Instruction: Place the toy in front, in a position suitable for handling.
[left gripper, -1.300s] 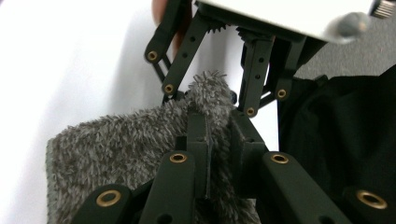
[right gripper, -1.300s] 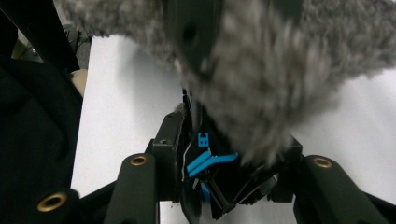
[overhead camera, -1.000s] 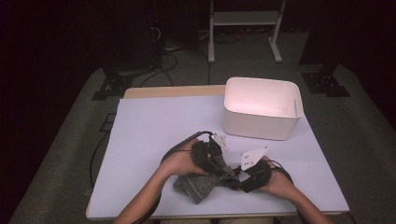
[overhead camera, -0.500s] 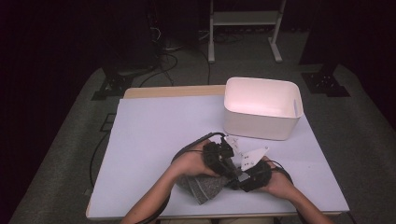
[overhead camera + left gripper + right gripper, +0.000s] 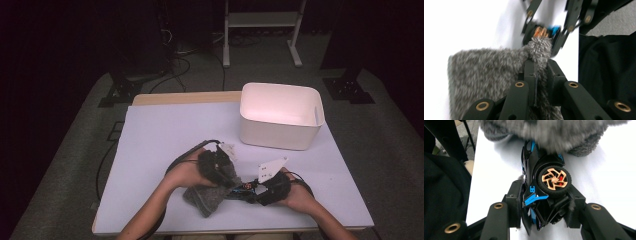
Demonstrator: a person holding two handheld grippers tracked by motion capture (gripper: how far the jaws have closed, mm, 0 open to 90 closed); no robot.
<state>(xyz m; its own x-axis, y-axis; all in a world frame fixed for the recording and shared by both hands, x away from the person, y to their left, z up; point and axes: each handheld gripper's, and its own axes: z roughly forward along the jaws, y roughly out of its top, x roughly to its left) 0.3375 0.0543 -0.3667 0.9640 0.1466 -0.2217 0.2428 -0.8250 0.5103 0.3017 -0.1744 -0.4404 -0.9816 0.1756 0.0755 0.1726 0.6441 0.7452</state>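
A black toy car [image 5: 544, 192] with blue trim and a copper-spoked wheel is clamped on its side between the jaws of the right gripper [image 5: 544, 207], low over the near part of the white table [image 5: 165, 135]. Its jaws have just been closing, with the car between them. The car's far end is covered by a grey fuzzy cloth [image 5: 486, 75], a corner of which is pinched tight in the closed jaws of the left gripper [image 5: 540, 72]. In the high view the cloth [image 5: 205, 197] is seen lying near the front edge, just beside the car [image 5: 242, 190], between the two hands. A white bin [image 5: 280, 117] is set well apart, at the far right of the table.
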